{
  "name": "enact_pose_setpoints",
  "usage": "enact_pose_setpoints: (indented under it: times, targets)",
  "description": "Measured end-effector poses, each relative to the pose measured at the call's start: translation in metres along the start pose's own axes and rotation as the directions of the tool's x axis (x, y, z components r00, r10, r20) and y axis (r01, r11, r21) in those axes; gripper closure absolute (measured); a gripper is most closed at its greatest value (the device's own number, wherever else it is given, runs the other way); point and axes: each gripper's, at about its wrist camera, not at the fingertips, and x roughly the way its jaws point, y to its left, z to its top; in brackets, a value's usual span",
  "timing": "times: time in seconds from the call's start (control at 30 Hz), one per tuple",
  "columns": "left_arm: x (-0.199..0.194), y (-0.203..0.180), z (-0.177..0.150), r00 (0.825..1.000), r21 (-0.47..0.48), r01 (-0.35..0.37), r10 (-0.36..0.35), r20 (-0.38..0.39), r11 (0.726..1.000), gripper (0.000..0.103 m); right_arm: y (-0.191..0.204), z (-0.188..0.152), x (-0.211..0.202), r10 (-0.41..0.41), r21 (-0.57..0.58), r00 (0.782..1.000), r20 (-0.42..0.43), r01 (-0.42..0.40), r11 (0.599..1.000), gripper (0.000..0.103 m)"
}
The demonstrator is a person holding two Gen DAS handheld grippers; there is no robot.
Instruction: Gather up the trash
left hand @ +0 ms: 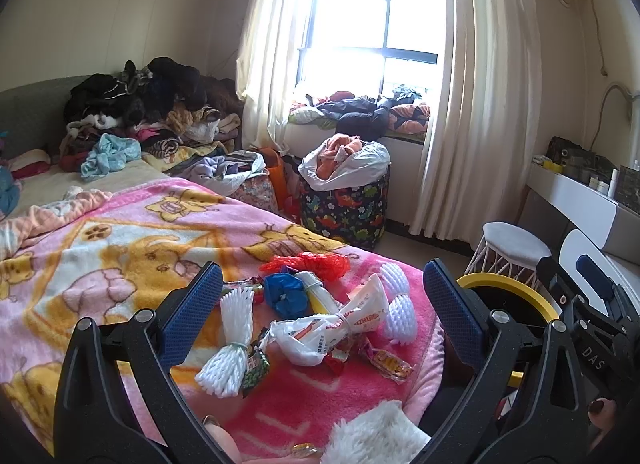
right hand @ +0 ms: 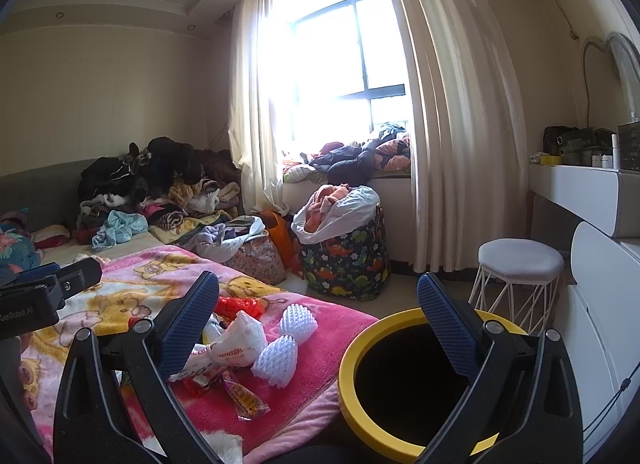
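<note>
Left gripper (left hand: 322, 306) gaping above wrappers (left hand: 386, 362) on blanket (left hand: 120, 248); right gripper (right hand: 318, 322) gaping, empty, over bin (right hand: 352, 396).

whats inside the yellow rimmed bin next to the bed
The yellow-rimmed bin shows only a dark interior from the right wrist view; no trash is visible. Its bottom is lost in shadow and partly covered by the right gripper.

Pink cartoon-print fleece blanket (left hand: 120, 248) over the bed, strewn with white foam fruit nets (left hand: 230, 338), knotted plastic bags (left hand: 332, 328), snack wrappers (left hand: 386, 362).
</note>
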Motion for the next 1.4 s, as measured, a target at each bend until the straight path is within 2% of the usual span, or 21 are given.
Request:
enact_pose_setpoints:
  times: [0.17, 0.4, 0.87, 1.13, 1.4]
  targets:
    - [0.003, 0.000, -0.001, 1.000, -0.005, -0.004, 0.004, 0.000, 1.000, 0.011, 0.004, -0.004, 0.004, 0.017, 0.000, 1.000, -0.019, -0.017, 1.000, 0.006]
    - [0.013, 0.018, -0.004, 0.999, -0.041, -0.032, 0.032, -0.010, 0.999, 0.011, 0.017, -0.010, 0.025, 0.099, -0.017, 0.991, -0.094, -0.101, 0.995, 0.006]
    - [0.028, 0.078, -0.008, 0.991, -0.128, -0.134, 0.130, -0.039, 0.983, 0.011, 0.065, -0.011, 0.068, 0.247, -0.022, 0.944, -0.219, -0.258, 0.966, 0.006]
    - [0.043, 0.118, -0.015, 0.981, -0.180, -0.178, 0.161, -0.106, 0.967, 0.011, 0.080, -0.008, 0.093, 0.294, -0.022, 0.917, -0.270, -0.311, 0.950, 0.006]
    - [0.074, 0.136, -0.022, 0.974, -0.210, -0.150, 0.108, -0.198, 0.966, 0.011, 0.079, -0.010, 0.130, 0.283, -0.026, 0.893, -0.349, -0.311, 0.950, 0.006]
